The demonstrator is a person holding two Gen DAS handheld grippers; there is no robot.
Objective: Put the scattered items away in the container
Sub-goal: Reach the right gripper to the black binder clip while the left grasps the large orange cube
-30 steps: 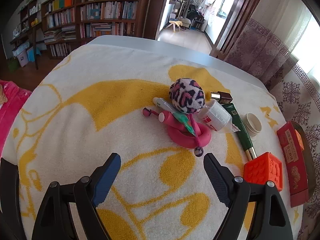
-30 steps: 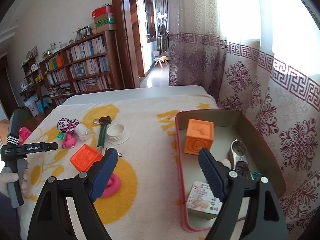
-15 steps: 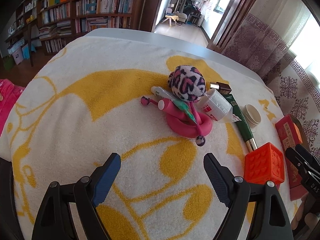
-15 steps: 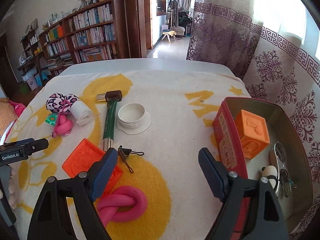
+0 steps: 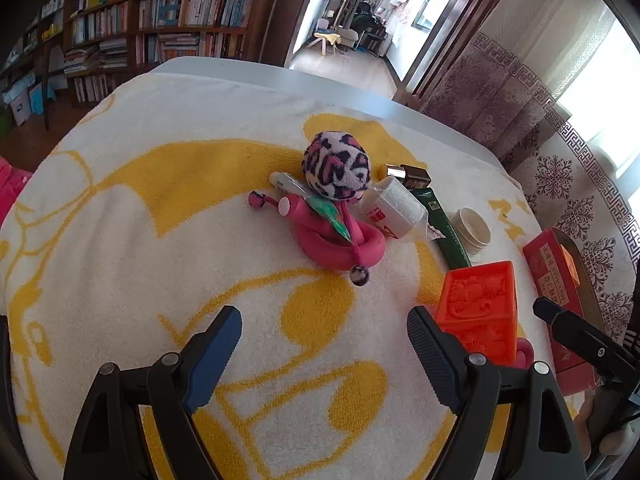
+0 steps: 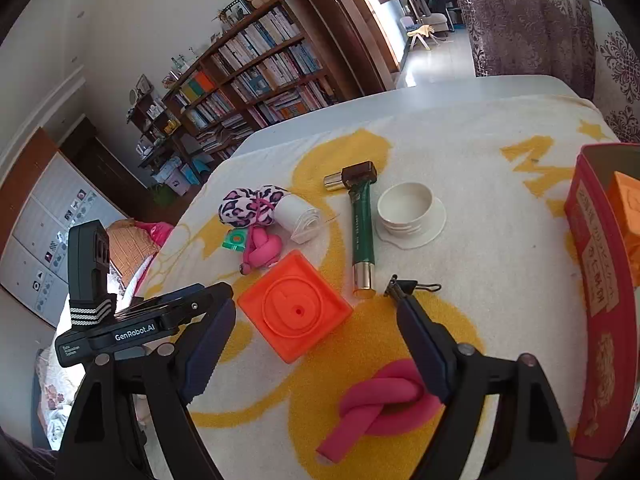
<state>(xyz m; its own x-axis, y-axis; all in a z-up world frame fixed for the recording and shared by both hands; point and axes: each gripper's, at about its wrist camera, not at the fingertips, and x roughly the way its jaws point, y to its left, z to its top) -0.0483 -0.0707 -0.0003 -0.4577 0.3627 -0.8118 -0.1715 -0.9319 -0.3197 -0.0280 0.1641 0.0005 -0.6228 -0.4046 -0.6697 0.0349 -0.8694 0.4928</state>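
Two claws: both stand with jaws wide and nothing between them; neither holds or touches an item.
Right claw (image 6: 316,344): it hangs low over the yellow-patterned towel (image 6: 472,148), tilted down, with the orange block (image 6: 294,306) just ahead of its left finger and the knotted pink foam tube (image 6: 380,404) under its jaws. My reading is that it is lining up on one of these two, the nearest loose things.
Left claw (image 5: 324,344): it is poised over bare towel, short of the far cluster, apparently waiting its turn.
Far cluster: the leopard-print plush ball (image 5: 337,165) sits on a second pink foam tube (image 5: 340,240), with a white gauze roll (image 5: 394,210) and a green tube (image 5: 442,224) touching beside it; the pile looks tangled, so lifting one piece may drag another.
Container: the red tin (image 6: 596,256) stands at the towel's right edge, well apart from the cluster, already holding an orange cube (image 6: 626,208).
Right view alone: the black binder clip (image 6: 408,286) by the right finger, the white cup on its lid (image 6: 406,206), the small green item beside the plush, and the knotted tube nearly whole.
Left view alone: the pen-like white stick (image 5: 286,182) under the plush ball and the bead-tipped pink cords (image 5: 360,276) across the far tube.
Table (image 5: 280,72): its grey top shows beyond the towel.
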